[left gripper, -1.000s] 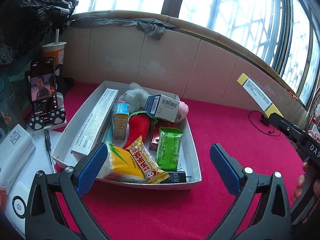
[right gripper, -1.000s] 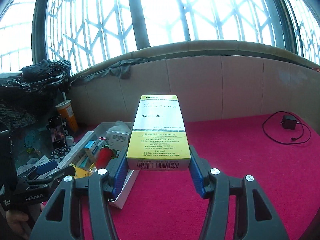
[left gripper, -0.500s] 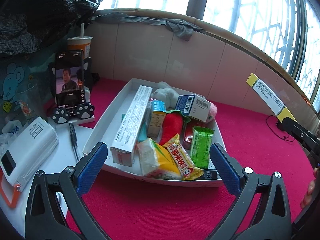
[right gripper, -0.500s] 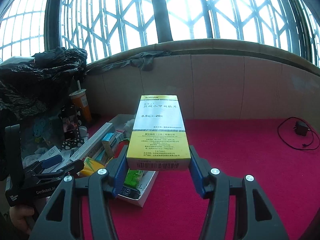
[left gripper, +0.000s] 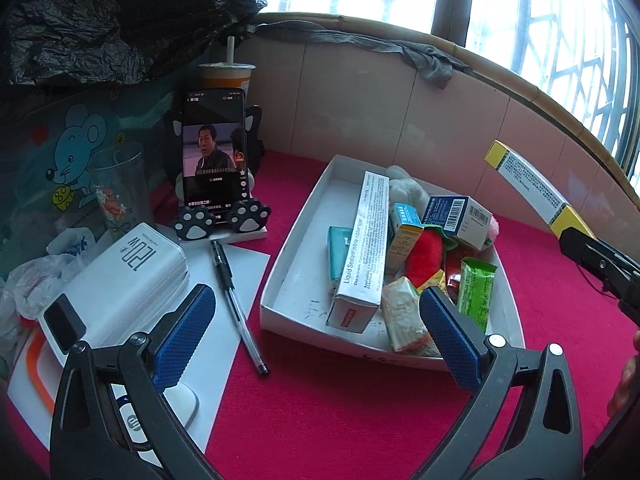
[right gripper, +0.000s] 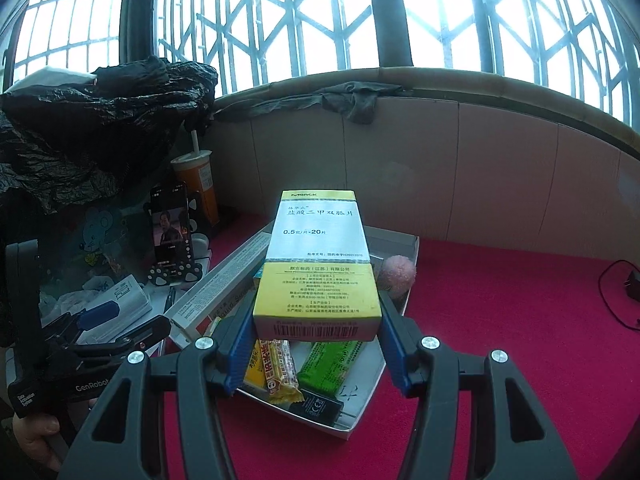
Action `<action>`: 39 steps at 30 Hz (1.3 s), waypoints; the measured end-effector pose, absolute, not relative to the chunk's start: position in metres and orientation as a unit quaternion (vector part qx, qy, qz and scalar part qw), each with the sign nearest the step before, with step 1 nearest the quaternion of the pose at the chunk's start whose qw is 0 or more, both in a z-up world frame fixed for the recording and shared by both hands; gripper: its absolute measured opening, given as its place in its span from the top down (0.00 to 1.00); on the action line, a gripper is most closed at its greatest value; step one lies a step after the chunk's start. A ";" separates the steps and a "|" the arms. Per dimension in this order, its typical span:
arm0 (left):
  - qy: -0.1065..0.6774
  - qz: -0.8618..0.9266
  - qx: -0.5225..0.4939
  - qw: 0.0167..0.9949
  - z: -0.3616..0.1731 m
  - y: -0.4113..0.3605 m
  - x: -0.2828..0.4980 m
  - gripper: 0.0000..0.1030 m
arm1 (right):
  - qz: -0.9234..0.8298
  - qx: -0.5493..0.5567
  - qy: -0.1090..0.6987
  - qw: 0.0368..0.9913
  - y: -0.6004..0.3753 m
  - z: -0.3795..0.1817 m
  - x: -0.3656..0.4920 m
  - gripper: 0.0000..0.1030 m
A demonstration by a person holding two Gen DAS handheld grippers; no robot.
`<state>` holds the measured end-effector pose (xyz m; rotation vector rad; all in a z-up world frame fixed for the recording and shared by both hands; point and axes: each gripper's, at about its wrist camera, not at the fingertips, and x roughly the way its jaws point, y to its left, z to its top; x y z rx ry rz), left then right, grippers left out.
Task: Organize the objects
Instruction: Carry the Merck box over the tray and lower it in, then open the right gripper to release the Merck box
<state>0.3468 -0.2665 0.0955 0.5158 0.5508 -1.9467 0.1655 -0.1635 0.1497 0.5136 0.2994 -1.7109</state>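
Note:
My right gripper is shut on a yellow and white medicine box, held in the air over the near end of a white tray. The box also shows in the left wrist view, up at the right. The tray holds a long white sealant box, a blue box, a red plush pepper, a green packet and snack packets. My left gripper is open and empty, near the tray's front left corner.
Left of the tray lie a pen on white paper, a white power bank, a phone on a paw stand, a glass and a drink cup. A tiled wall runs behind. A charger cable lies at the right.
Both grippers have swung left. The right one, still holding the medicine box, now hangs over the tray. The left one now faces the tray's left corner and the pen.

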 end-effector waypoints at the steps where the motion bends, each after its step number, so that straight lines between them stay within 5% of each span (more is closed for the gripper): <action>1: 0.226 -0.805 0.215 0.504 0.095 -0.267 0.348 0.00 | -0.742 0.225 0.133 0.617 -0.169 0.148 0.167 0.46; 20: 0.217 -0.809 0.223 0.498 0.085 -0.272 0.349 0.00 | -0.749 0.241 0.168 0.594 -0.246 0.123 0.170 0.45; 24: 0.216 -0.807 0.225 0.502 0.084 -0.274 0.349 0.00 | -0.750 0.242 0.175 0.590 -0.248 0.115 0.170 0.19; 39: 0.170 -0.816 0.232 0.501 0.104 -0.251 0.332 0.00 | -0.776 0.242 0.174 0.556 -0.207 0.119 0.156 0.19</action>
